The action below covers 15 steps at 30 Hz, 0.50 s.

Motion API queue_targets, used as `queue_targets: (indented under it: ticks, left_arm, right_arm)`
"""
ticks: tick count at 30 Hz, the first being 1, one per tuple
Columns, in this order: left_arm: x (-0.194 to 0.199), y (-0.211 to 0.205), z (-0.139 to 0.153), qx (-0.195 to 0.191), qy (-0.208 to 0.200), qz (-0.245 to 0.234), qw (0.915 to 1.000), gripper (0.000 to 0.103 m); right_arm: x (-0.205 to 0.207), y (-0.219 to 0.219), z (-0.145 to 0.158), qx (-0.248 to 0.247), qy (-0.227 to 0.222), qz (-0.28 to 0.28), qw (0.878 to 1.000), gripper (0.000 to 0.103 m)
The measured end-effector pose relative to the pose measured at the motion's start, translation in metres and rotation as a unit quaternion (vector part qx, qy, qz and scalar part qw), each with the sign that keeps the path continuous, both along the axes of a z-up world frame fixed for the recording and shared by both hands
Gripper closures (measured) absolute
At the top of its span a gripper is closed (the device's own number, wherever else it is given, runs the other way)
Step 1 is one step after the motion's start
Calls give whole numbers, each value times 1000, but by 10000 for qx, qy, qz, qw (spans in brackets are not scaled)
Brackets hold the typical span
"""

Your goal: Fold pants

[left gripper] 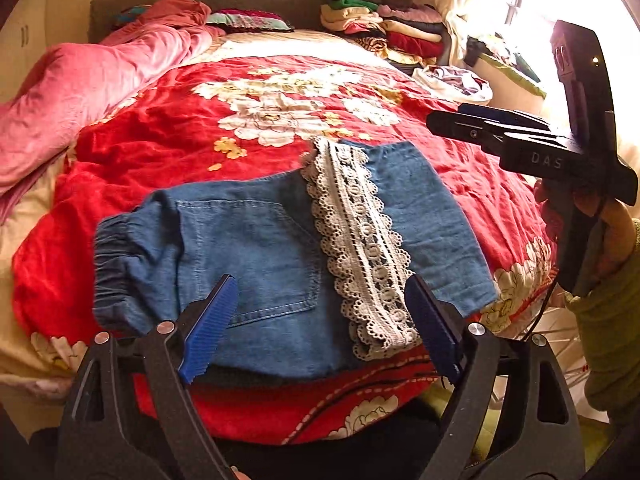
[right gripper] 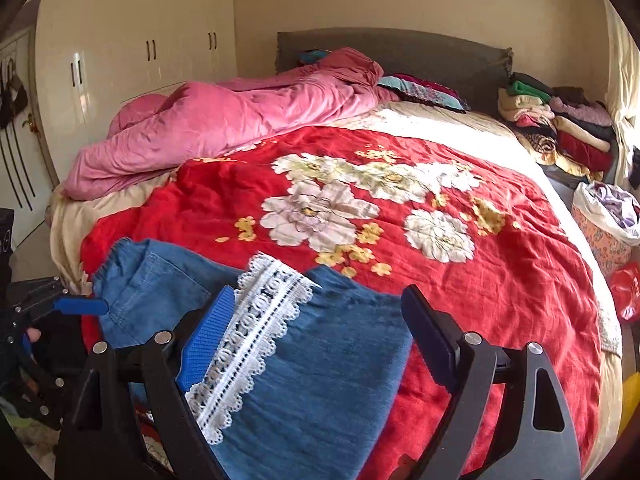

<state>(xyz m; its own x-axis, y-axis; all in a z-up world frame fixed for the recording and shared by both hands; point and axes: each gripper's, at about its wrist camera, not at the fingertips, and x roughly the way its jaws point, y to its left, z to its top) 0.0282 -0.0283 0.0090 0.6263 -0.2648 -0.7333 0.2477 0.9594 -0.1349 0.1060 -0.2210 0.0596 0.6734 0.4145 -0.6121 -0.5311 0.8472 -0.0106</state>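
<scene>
The bed [right gripper: 520, 152] serves as the work surface, and its red floral blanket [left gripper: 168, 152] gives a broad, flat stretch on which cloth can lie spread without sliding off; the pink quilt [right gripper: 224, 128] is bunched away toward the far left, and stacks of folded clothes [left gripper: 384, 28] sit at the far right corner by the headboard, probably so that the near part is free for folding. The denim pants [left gripper: 256, 248] lie on the near part of the blanket, doubled into a compact bundle, elastic waistband to the left and a back pocket facing up. A white lace trim [left gripper: 360, 248] crosses the bundle on a slant, which suggests a leg has been laid over the seat. The left gripper [left gripper: 320, 328] hovers over the near edge with fingers spread wide, nothing between them and no pad pressing the cloth. The right gripper [right gripper: 316, 336] likewise stands wide apart above the folded leg, holding nothing. To judge by this, the fold looks close to finished.
</scene>
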Motion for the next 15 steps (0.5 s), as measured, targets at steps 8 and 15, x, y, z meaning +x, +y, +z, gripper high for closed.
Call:
queue_targets:
  ticks: [8,15]
  left_arm:
    - [-3,38,-2,-35,-10,442,9990,22]
    - [-7,81,-10,-192,64,957,9952,17]
  right_arm:
    - [1,41,3,-114,66,359,9993,19]
    - [3,91,-7,-266,281,809,9960,19]
